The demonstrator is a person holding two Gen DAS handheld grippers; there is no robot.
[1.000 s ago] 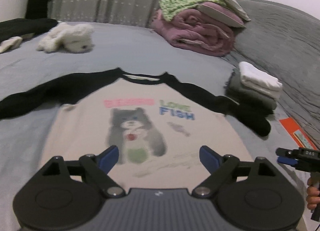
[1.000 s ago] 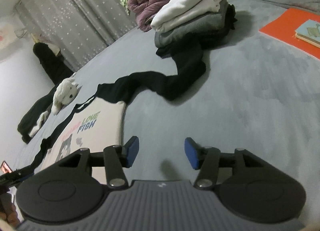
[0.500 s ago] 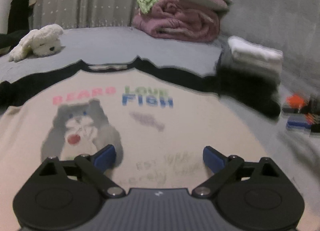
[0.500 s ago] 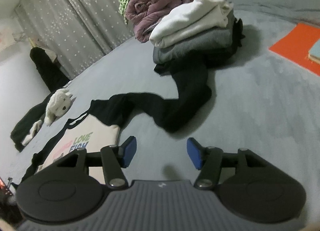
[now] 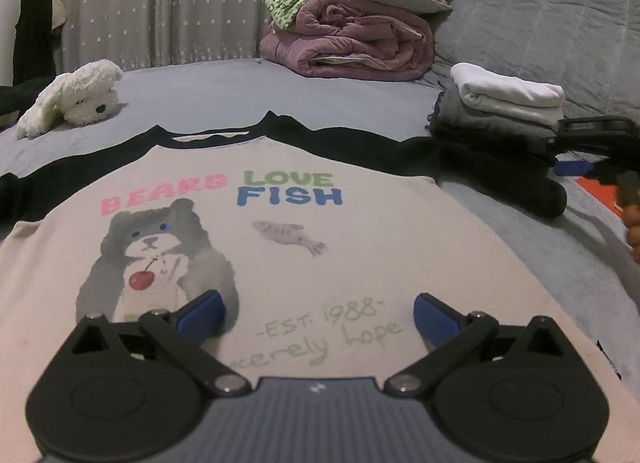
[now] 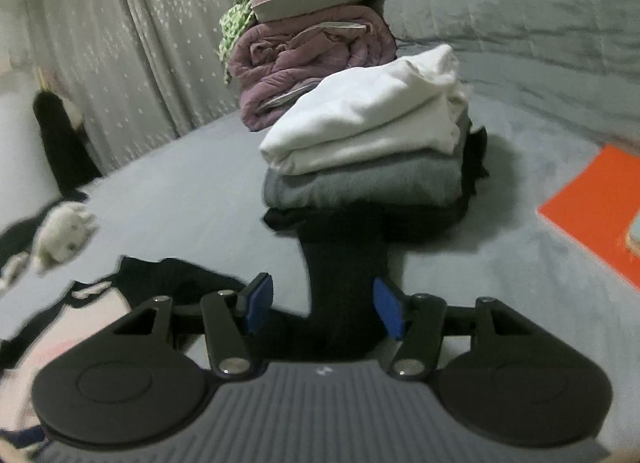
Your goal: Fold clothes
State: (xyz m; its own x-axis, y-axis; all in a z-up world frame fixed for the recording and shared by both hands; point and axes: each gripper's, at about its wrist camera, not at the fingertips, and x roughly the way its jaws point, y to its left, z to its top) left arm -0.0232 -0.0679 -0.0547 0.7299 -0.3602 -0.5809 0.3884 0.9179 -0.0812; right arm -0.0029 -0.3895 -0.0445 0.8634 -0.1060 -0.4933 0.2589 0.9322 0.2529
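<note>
A cream raglan shirt (image 5: 280,255) with black sleeves and a bear print lies flat, front up, on the grey bed (image 5: 224,95). My left gripper (image 5: 316,303) hovers low over its lower hem area, its jaws opening wide, nothing between them. The shirt's black right sleeve (image 6: 344,263) stretches toward a folded pile. My right gripper (image 6: 322,295) hangs over that sleeve with its jaws apart. The sleeve lies between the blue pads (image 6: 260,299), which do not press on it. The left sleeve (image 5: 24,191) runs off the left edge.
A folded pile (image 6: 368,135), white on grey on black, sits just beyond the sleeve's end. Behind it is a rolled purple quilt (image 5: 352,47) with pillows. A white plush toy (image 5: 76,99) lies far left, an orange book (image 6: 600,207) to the right.
My left gripper dropped closer to the shirt and its jaws widened. My right gripper swung from bare bed to over the black sleeve, now facing the folded pile.
</note>
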